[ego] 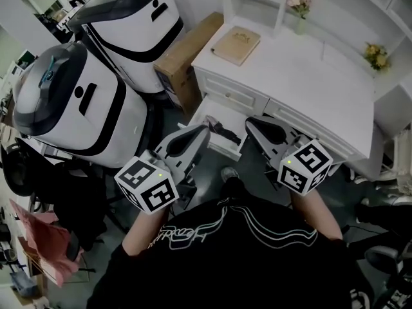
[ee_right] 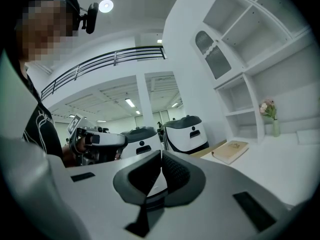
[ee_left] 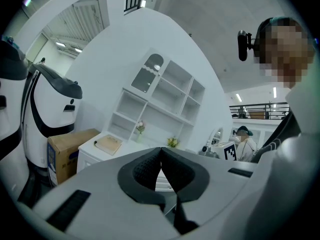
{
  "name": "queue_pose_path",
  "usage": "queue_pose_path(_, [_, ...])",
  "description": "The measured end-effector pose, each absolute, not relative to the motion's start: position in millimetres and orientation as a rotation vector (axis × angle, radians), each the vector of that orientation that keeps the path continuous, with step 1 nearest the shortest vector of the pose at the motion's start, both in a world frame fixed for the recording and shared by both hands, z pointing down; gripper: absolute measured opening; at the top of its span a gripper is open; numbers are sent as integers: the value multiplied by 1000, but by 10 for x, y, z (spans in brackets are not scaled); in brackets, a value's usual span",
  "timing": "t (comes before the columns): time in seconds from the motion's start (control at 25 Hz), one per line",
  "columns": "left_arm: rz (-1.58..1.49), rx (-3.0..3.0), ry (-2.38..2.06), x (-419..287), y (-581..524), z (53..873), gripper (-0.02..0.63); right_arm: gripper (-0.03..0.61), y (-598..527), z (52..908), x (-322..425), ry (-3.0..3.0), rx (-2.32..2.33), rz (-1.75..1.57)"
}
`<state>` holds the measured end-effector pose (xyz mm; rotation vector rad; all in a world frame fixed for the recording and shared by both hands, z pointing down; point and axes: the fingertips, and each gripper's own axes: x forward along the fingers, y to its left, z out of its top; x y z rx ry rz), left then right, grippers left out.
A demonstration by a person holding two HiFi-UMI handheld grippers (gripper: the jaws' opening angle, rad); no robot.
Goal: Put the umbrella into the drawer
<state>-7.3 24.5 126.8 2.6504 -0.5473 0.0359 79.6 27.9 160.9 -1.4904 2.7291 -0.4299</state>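
Observation:
The white desk [ego: 302,69] has one drawer [ego: 214,113] pulled open at its left front. A dark, folded object [ego: 224,131], apparently the umbrella, lies inside it, partly hidden by my left gripper. The left gripper [ego: 205,131] hovers just over the drawer's front edge, with its jaws shut and nothing between them [ee_left: 160,150]. To its right, my right gripper [ego: 251,122] sits near the desk front beside the drawer. It is also shut and empty [ee_right: 161,154]. Both grippers point almost level.
A tan book [ego: 236,44] lies on the desk's left end, with flower vases [ego: 298,5] on the shelves behind. A cardboard box [ego: 187,56] and two large white machines [ego: 84,108] stand left of the desk. Chairs crowd the lower left.

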Motion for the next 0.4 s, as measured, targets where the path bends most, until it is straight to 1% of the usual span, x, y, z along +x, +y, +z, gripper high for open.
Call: queue_pose_path(0.4, [48,2641,-546,69,9,1385,20,46,62,1745,979,2722,-1514,-467])
